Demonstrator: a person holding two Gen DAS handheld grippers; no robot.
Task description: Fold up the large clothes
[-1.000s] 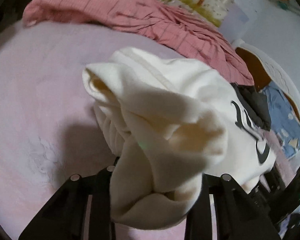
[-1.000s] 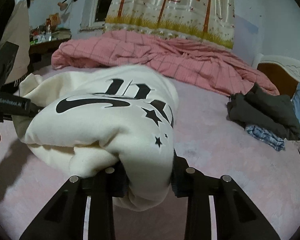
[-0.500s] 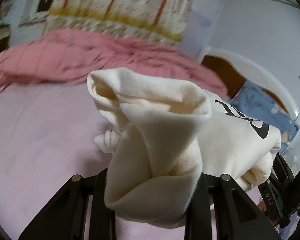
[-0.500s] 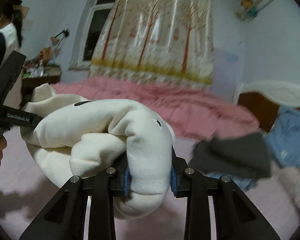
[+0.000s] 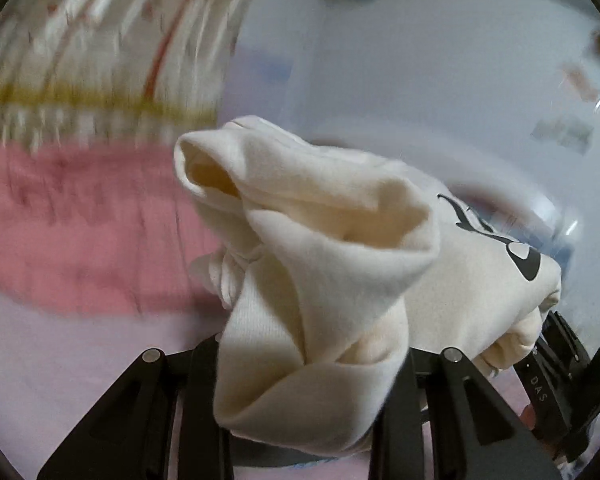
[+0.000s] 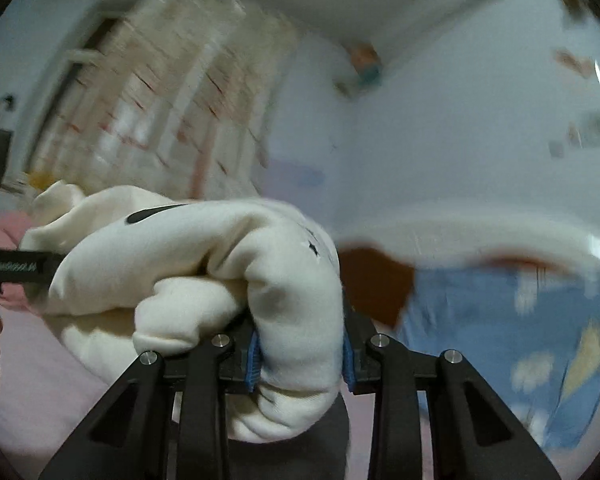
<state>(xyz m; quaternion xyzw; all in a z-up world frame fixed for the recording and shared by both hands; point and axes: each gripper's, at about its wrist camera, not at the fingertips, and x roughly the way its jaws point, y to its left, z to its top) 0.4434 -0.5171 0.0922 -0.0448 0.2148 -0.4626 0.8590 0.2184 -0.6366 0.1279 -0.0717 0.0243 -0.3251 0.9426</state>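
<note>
Both tools clamped on sweatshirt (image 5: 340, 264)

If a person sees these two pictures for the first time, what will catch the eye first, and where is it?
First comes the cream sweatshirt, bunched thick in the centre of both views, with a black print on its right side in the left view. The left claw and the right claw are each shut on a fold of it at the bottom of their own views. Behind lie a blurred pink blanket at left and a blue patterned cloth at right.
</note>
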